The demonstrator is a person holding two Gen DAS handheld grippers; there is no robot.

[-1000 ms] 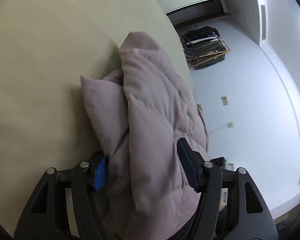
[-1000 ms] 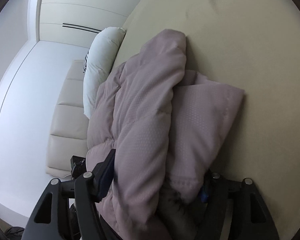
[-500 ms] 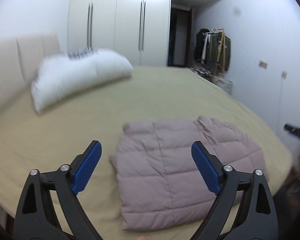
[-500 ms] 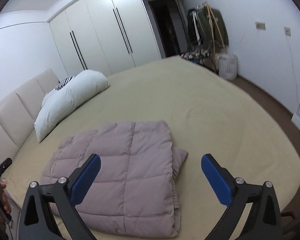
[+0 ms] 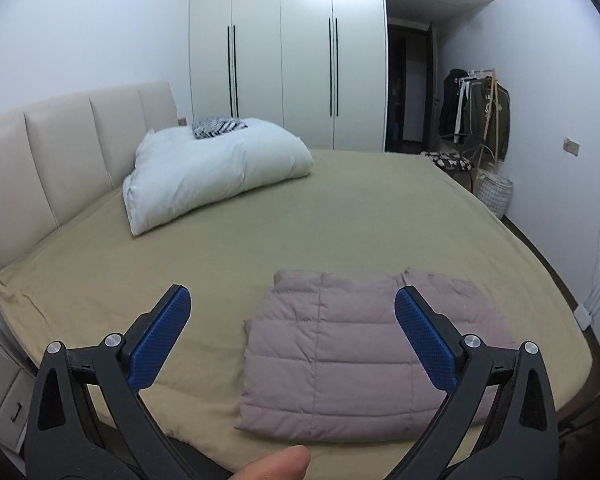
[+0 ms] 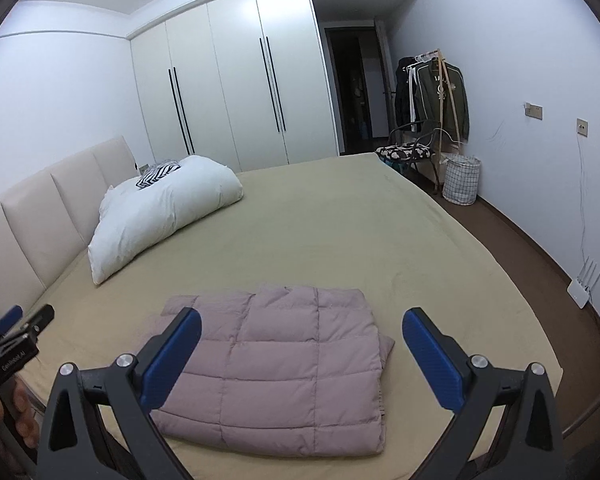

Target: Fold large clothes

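On the olive bed (image 6: 340, 216), the mauve quilted jacket (image 6: 284, 364) lies folded flat, both tongs (image 5: 292, 336) (image 6: 300, 356) spread apart, empty.

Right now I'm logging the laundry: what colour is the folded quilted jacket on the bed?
The folded quilted jacket is a dusty mauve-pink, plain. It shows best in the right wrist view.

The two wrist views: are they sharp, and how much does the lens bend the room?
Left wrist view: sharp, dim cool light; the white wardrobe doors and the olive-green bed sheet bow outward, corners are black. Right wrist view: also sharp; the folded mauve quilted jacket is crisp, the walls curve, and the open right claw looms large.
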